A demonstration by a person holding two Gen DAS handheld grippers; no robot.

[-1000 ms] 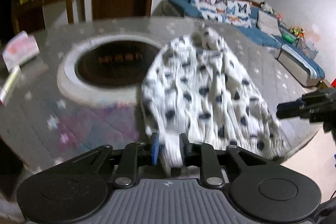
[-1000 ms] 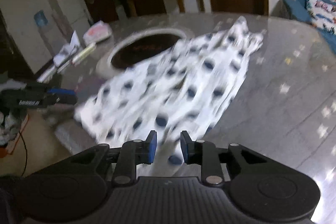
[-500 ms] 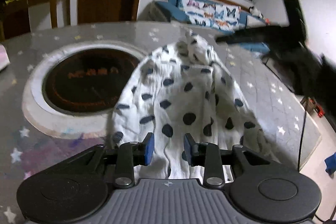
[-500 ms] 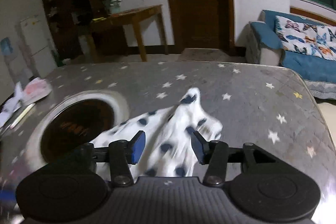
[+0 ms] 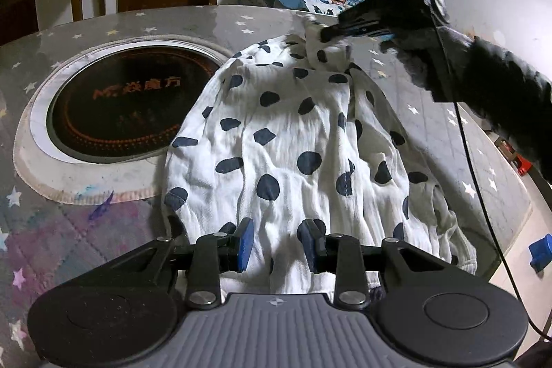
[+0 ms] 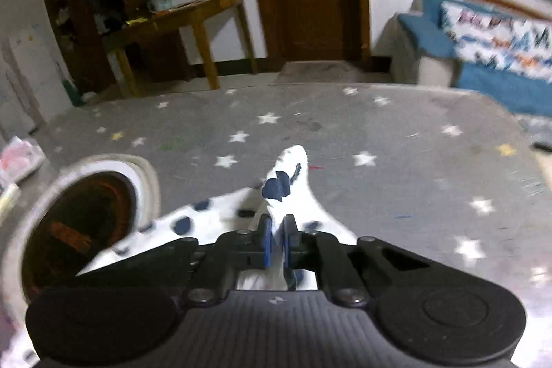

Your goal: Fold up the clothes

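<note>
A white garment with dark blue dots [image 5: 293, 133] lies spread on the grey star-print table cover [image 5: 69, 230]. My left gripper [image 5: 277, 245] hovers over its near hem, jaws apart, and the cloth passes flat beneath the blue pads without being pinched. In the left wrist view, my right gripper [image 5: 327, 35] reaches in from the right at the far end of the garment. The right wrist view shows that gripper [image 6: 277, 242] shut on a bunched tip of the garment [image 6: 286, 181], which sticks out beyond the pads.
A round dark hotplate with a pale ring [image 5: 117, 102] is set into the table left of the garment. A dark fuzzy sleeve [image 5: 500, 81] and a cable cross the right side. The table edge [image 5: 510, 230] runs close on the right. A sofa [image 6: 483, 57] and a wooden side table [image 6: 193, 12] stand beyond.
My right gripper swung from the garment's near edge to its far end and closed on the tip. My left gripper let the bunched hem go, and the cloth now lies flatter.
</note>
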